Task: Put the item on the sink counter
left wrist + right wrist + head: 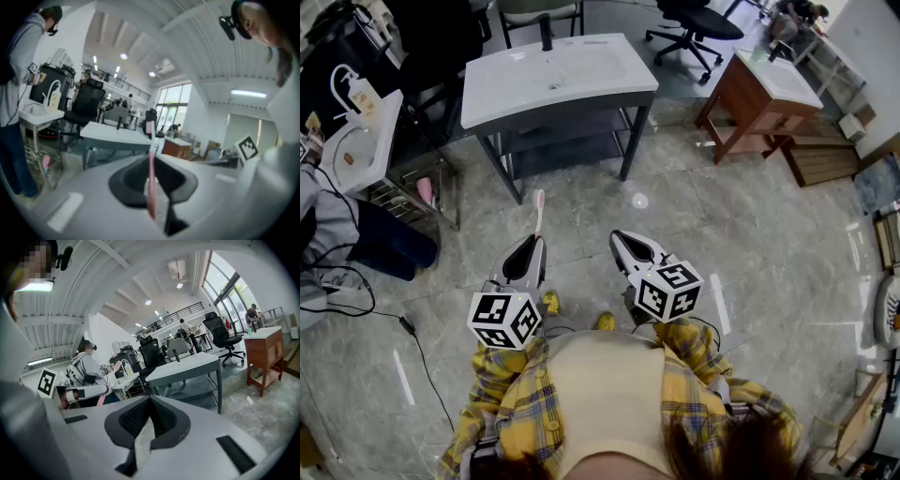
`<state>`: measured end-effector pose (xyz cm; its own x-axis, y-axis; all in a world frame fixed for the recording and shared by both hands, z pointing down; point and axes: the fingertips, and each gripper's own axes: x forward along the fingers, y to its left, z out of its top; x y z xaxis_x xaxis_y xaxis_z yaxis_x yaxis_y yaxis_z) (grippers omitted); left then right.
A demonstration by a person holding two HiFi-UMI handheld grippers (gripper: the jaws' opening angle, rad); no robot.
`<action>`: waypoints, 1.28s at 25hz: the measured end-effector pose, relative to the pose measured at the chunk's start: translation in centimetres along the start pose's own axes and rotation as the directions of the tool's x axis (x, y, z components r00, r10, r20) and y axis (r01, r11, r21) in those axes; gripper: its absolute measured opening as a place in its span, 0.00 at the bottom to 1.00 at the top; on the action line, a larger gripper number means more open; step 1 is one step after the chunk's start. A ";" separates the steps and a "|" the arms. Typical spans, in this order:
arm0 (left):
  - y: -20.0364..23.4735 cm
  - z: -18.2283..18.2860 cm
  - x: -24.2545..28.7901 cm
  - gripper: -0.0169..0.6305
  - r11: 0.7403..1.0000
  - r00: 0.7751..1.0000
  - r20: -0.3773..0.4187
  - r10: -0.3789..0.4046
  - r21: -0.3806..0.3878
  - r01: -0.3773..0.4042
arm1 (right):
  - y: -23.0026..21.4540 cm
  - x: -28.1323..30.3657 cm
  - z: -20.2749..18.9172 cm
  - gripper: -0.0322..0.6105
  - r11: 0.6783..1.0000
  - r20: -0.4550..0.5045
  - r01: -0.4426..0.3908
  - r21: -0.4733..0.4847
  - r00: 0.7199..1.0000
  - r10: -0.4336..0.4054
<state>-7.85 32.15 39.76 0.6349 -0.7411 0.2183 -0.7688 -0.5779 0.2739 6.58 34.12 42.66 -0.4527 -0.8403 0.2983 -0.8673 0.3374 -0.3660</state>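
Toothbrush (538,212), pink with a pale head, is gripped in the left claw (535,241), so picking it up is done, but putting it down is not. In the left gripper view the jaws are pressed on the pink handle (151,185), and the head end stands out past the tips and points toward the sink tabletop (114,134).

The white sink tabletop (508,92), with its black faucet (546,32) at the far edge, is straight ahead of the person and well apart from both claws. Marble floor (581,202) lies between it and the toothbrush, which is in the air on the near side of the tabletop, not above it.

The right claw (618,237) is just beside the left one, also on the near side of the tabletop. Its jaws are closed together with nothing between them (150,400).

In my judgement the task is about at its middle. What remains is to walk up to the tabletop, to bring the toothbrush over its flat white surface beside the basin, to lower it, and to open the left claw.
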 end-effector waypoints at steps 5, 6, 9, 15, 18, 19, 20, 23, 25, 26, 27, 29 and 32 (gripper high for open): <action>-0.1 -0.2 -0.5 0.09 1.000 1.000 -0.014 0.006 -0.005 -0.006 | 0.0 -0.2 -0.1 0.07 1.000 -0.009 0.006 0.011 1.000 -0.006; -0.2 -0.3 -0.5 0.09 1.000 1.000 -0.013 0.007 -0.006 -0.007 | 0.0 -0.2 -0.2 0.07 1.000 -0.009 0.005 0.009 1.000 -0.005; -0.2 -0.2 -0.7 0.09 1.000 1.000 -0.006 0.014 -0.005 -0.014 | 0.1 -0.2 -0.2 0.07 1.000 -0.009 -0.005 0.005 1.000 0.005; -0.9 0.0 -0.7 0.09 1.000 1.000 0.004 0.021 -0.001 -0.021 | 0.0 -0.6 0.0 0.07 0.999 0.004 -0.025 0.024 1.000 0.025; -1.4 0.0 -0.8 0.09 1.000 1.000 0.009 0.023 -0.003 -0.023 | -0.3 -0.9 -0.3 0.07 0.999 0.000 -0.028 0.027 1.000 0.028; -1.5 0.0 -0.7 0.09 1.000 1.000 0.013 0.022 -0.003 -0.022 | -0.5 -1.0 -0.3 0.07 0.999 -0.001 -0.027 0.028 1.000 0.027; -1.8 0.0 -0.5 0.09 1.000 1.000 0.015 0.020 -0.001 -0.020 | -0.7 -1.1 -0.3 0.07 0.999 0.000 -0.026 0.030 1.000 0.026; -2.3 -0.1 -0.1 0.09 1.000 1.000 0.012 0.017 0.005 -0.017 | -1.3 -1.4 -0.4 0.07 0.999 0.001 -0.025 0.037 1.000 0.025; -2.6 -0.3 0.2 0.09 1.000 1.000 0.011 0.017 0.006 -0.017 | -1.6 -1.7 -0.4 0.07 0.999 0.003 -0.025 0.038 1.000 0.025; -2.7 -0.3 0.4 0.09 1.000 1.000 0.013 0.017 0.006 -0.017 | -1.8 -1.8 -0.4 0.07 0.999 0.004 -0.025 0.038 1.000 0.025; -2.8 -0.3 0.6 0.09 1.000 1.000 0.015 0.016 0.005 -0.016 | -2.0 -1.9 -0.4 0.07 0.999 0.004 -0.024 0.037 1.000 0.024; -3.1 -0.3 1.0 0.09 1.000 1.000 0.018 0.015 0.003 -0.015 | -2.4 -2.0 -0.3 0.07 0.999 0.001 -0.024 0.034 1.000 0.024; -3.2 -0.2 1.3 0.09 1.000 1.000 0.018 0.021 0.008 -0.021 | -2.5 -2.1 -0.2 0.07 0.999 -0.003 -0.031 0.026 1.000 0.031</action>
<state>-4.54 33.05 39.35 0.6169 -0.7592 0.2075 -0.7828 -0.5644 0.2619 9.70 35.12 43.11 -0.4800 -0.8281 0.2895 -0.8471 0.3519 -0.3982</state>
